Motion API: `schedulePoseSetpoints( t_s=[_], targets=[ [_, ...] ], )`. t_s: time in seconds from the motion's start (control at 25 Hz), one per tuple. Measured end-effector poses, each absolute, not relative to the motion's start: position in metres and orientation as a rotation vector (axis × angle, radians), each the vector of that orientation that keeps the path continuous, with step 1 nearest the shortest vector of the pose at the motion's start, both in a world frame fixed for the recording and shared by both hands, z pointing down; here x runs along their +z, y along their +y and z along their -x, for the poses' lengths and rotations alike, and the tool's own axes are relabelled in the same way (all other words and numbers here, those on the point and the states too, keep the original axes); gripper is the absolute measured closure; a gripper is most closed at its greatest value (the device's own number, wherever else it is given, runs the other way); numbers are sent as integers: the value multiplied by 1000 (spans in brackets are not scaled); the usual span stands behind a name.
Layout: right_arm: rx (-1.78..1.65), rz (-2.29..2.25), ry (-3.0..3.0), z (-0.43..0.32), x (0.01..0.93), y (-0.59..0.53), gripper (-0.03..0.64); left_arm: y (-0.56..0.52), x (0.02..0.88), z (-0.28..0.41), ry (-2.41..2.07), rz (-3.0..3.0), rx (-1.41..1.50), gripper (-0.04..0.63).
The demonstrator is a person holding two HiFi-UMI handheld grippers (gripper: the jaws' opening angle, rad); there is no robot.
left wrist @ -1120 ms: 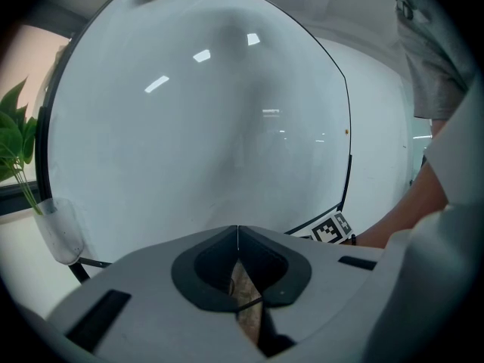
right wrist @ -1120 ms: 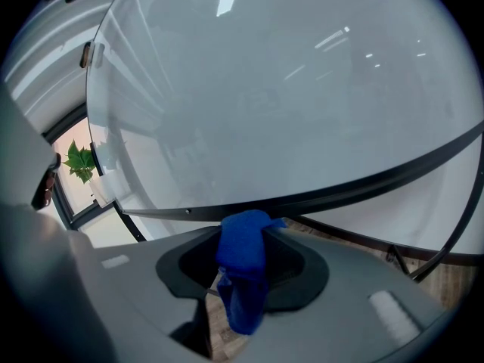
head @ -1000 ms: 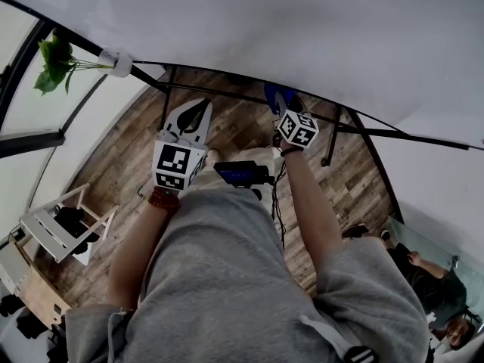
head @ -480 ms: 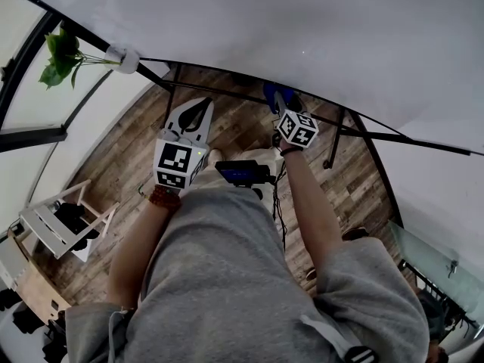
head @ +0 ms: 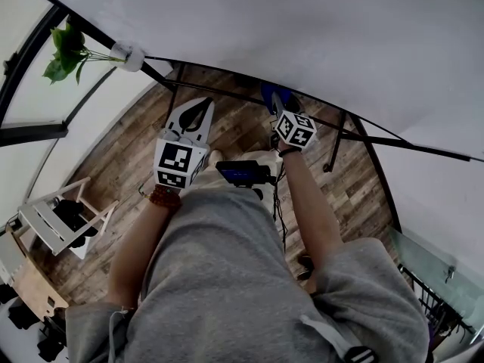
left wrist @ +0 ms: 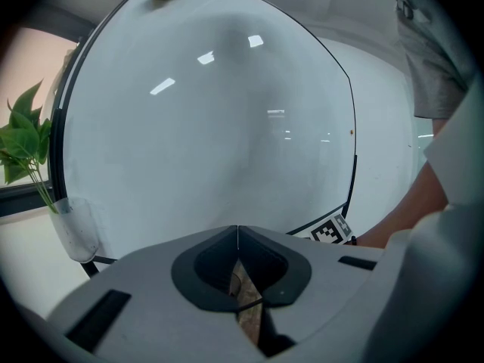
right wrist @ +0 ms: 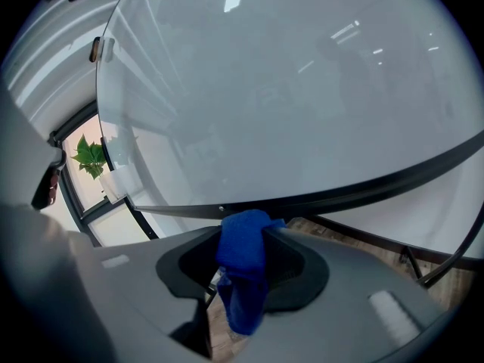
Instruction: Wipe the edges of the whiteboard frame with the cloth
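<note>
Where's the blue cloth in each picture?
Head view: the blue cloth is in the upper middle, just under the whiteboard.
Left gripper view: not in it.
Right gripper view: bottom middle, pinched between the jaws.
Shared landmark: the green plant, at the left in all three views.
</note>
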State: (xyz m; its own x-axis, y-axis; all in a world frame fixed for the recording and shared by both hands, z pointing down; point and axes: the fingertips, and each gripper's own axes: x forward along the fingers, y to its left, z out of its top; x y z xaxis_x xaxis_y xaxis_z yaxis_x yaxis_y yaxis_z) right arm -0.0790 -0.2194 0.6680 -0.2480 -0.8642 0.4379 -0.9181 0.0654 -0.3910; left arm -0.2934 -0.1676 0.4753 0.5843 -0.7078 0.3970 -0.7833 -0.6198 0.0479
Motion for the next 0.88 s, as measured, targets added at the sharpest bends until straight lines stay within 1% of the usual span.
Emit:
schedulePoseSetpoints(
  t_s=[0.88],
  targets=[
    [932,-1814,-2274,105,665,-227,459,-161,474,301,-1271,-2587,518,584]
  ],
)
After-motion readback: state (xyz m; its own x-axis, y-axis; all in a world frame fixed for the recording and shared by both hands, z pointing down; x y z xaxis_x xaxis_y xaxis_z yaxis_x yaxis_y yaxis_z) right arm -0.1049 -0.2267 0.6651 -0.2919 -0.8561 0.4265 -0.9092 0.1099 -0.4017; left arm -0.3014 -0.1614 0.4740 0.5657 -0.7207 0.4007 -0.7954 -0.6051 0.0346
